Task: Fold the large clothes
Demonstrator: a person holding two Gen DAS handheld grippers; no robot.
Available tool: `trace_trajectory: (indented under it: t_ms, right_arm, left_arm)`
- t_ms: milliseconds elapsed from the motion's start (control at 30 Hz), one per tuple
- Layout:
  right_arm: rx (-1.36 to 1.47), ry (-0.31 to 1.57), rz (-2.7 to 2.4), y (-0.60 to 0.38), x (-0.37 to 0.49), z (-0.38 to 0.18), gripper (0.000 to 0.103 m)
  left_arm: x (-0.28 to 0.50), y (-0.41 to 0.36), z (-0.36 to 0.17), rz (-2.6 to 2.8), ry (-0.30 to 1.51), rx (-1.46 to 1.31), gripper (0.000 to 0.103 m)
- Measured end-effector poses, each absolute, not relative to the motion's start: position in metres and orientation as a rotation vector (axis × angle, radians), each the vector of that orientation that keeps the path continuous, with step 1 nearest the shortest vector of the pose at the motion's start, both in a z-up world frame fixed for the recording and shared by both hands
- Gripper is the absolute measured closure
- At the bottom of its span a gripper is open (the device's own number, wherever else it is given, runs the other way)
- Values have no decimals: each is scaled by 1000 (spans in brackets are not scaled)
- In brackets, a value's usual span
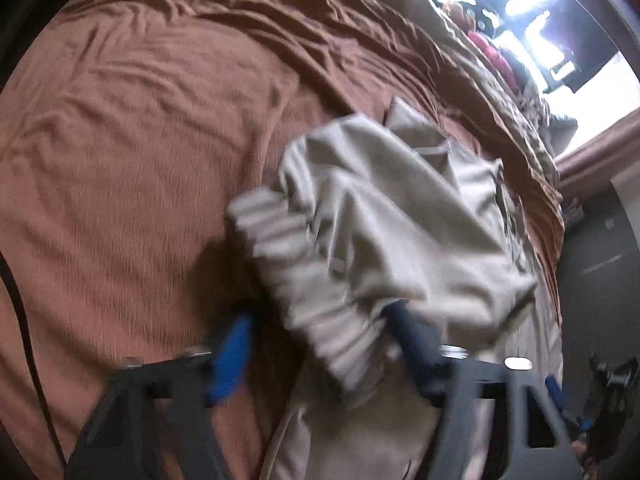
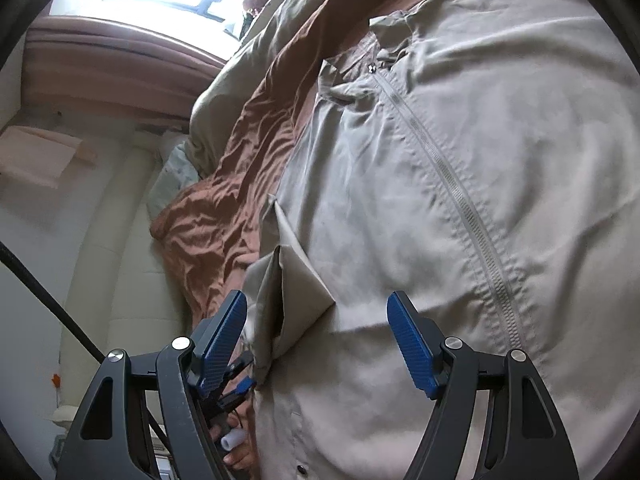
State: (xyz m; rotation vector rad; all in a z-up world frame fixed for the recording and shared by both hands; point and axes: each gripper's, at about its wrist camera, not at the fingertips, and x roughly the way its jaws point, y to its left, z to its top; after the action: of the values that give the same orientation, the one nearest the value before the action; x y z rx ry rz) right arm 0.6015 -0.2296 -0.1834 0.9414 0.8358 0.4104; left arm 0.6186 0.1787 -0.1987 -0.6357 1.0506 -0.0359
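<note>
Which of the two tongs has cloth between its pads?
The left tongs: the jacket's ribbed cuff lies between them. The right tongs stand open above the jacket.

Right tongs [image 2: 316, 340] gape over the beige jacket [image 2: 460, 184] — nothing gripped.

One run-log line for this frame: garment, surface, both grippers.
garment: beige zip-front jacket spread on brown bedsheet | left gripper: ribbed cuff between jaws, grip unclear | right gripper: open over jacket, empty
</note>
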Motion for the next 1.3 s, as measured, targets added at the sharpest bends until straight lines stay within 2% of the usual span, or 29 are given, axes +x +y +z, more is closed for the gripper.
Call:
trace_trajectory:
  t_ms: [33,67,167,233,500,733,967,1200,1300]
  right_arm:
    - [937,838,402,-231,603,-185,32]
    - [930,845,393,-232,604,-188,32]
    - [950,860,375,-236,606,-195,32]
    - [967,853,371,-241,606,-194,32]
    - [1012,774,301,-278,596,-189,32]
    - [1074,714,249,-309,580,-192,32]
    - [1134,679,203,-324,564,-197,32]
    - [1191,634,145,-337,548,-200,32]
    - [1203,630,118,-337,543,-201,32]
  left_arm:
    - [622,179,-196,-31,1054,-649,65]
    - [624,180,-192,-20,1048,-646,82]
    - [626,172,-161,-5,1015,-548,94]
    - [628,162,-134,-43,975,-498,97]
    - [638,92,-40,-201,845,-343,98]
    - [639,11,9,-367,786,-242,98]
    - [643,-69,21,-542,778,-159,98]
    - [645,-145,7,-736,818,-87,97]
    - [649,-168,-8,-769,888,-74,82]
